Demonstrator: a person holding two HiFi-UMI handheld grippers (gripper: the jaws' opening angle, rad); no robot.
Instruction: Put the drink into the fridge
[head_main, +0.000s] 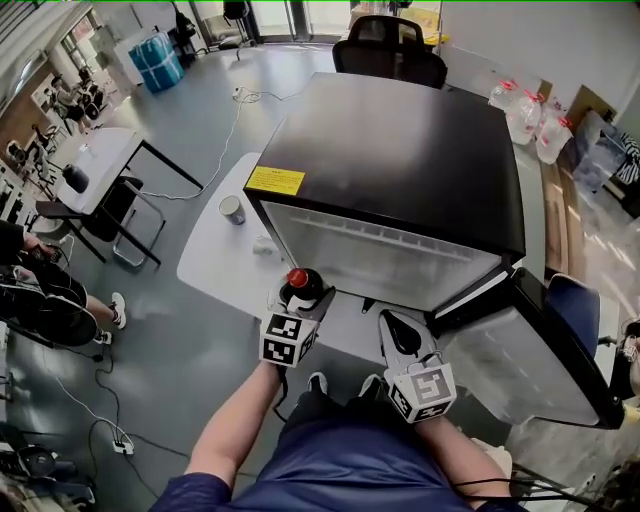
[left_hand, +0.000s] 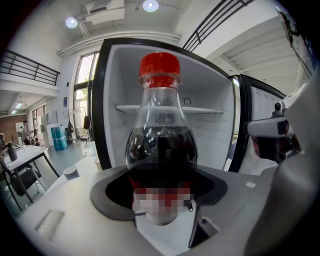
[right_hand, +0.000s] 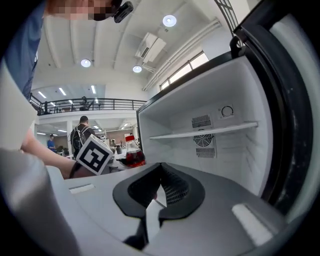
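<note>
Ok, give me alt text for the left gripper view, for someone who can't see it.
The left gripper grips a dark soda bottle with a red cap upright in its tongs, facing an open fridge with one white shelf. A paper cup stands far left.

This is a large open-plan office or lab hall, not a home. A wide grey floor (head_main: 200, 110) carries a loose cable (head_main: 225, 140) and a power strip (head_main: 120, 447). A second white desk (head_main: 100, 150) on black legs stands at the left, and a black office chair (head_main: 390, 45) sits beyond the fridge (head_main: 400, 150). Clear water jugs (head_main: 525, 110) line the right wall. The small black fridge stands on a white worktop (head_main: 215, 270), with a paper cup (head_main: 232, 209) near its left edge. The gripper views show a high ceiling with round lights (right_hand: 169, 20), an air-conditioning unit (right_hand: 150, 47) and a railed mezzanine (right_hand: 75, 105). A person (head_main: 40, 290) sits at the left.
</note>
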